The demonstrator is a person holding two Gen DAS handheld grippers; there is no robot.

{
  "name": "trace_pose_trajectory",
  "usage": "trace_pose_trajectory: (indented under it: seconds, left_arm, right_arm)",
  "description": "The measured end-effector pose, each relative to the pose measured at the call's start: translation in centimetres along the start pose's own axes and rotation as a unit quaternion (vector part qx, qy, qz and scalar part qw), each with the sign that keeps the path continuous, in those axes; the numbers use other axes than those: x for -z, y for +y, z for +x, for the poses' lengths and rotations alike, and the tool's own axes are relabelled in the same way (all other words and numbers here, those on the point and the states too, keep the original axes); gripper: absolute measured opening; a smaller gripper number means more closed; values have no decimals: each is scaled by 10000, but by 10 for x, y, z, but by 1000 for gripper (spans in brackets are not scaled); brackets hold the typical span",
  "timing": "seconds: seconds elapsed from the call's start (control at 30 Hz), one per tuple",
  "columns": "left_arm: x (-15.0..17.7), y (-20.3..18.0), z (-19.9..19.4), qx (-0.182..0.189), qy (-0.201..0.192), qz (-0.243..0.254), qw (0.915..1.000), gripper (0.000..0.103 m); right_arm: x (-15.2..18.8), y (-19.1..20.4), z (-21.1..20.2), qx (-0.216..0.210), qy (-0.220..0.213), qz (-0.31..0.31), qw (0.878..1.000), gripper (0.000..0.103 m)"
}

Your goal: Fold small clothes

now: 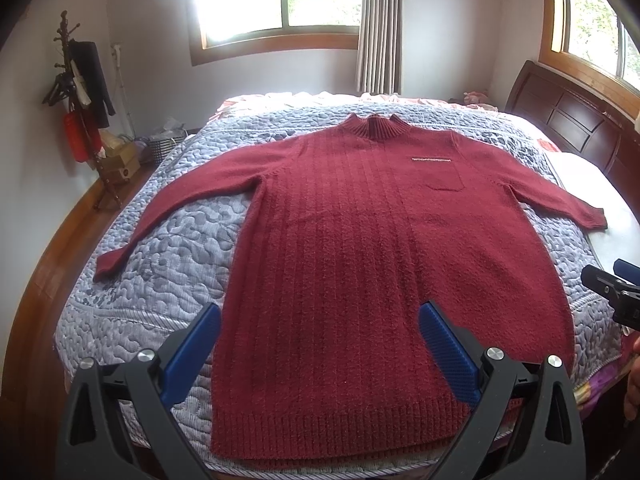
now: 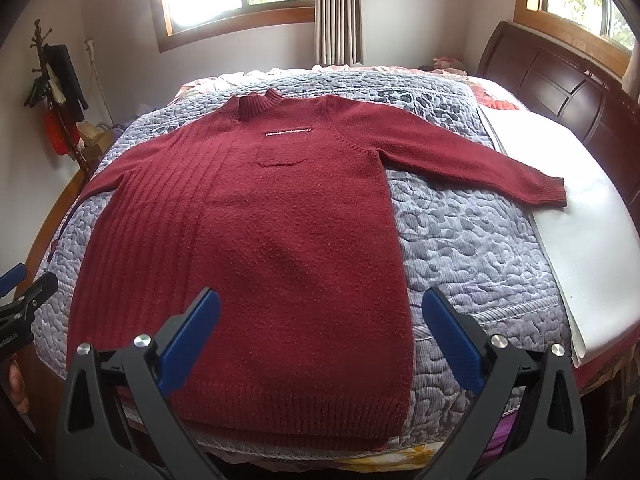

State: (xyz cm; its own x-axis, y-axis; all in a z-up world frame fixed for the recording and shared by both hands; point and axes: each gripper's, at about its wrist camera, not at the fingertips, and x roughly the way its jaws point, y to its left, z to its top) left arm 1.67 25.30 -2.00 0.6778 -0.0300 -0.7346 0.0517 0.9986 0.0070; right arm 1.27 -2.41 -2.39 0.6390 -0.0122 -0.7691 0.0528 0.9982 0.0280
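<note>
Dark red knitted sweater (image 1: 360, 248) spread flat, front up, sleeves out, on the quilted bed cover (image 1: 168, 240). Left tool (image 1: 320, 344) and right tool (image 2: 320, 332) hover above the hem, fingers apart, empty. Risk: a shallow pinch catches only the top layer, bunching the fuzzy knit

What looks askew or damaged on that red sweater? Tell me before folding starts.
Nothing stands out. The dark red knit sweater lies flat and face up on the grey quilted bedspread, both sleeves spread outward, hem straight. Both tools hover open, touching nothing.
</note>
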Motion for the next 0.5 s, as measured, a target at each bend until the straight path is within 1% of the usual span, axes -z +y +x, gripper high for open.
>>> trace_pose_trajectory:
  seconds: [0.5]
  left_arm:
    - [0, -1, 0, 23, 2, 6, 10000, 99]
  right_arm:
    - [-1, -1, 0, -4, -14, -2, 10000, 100]
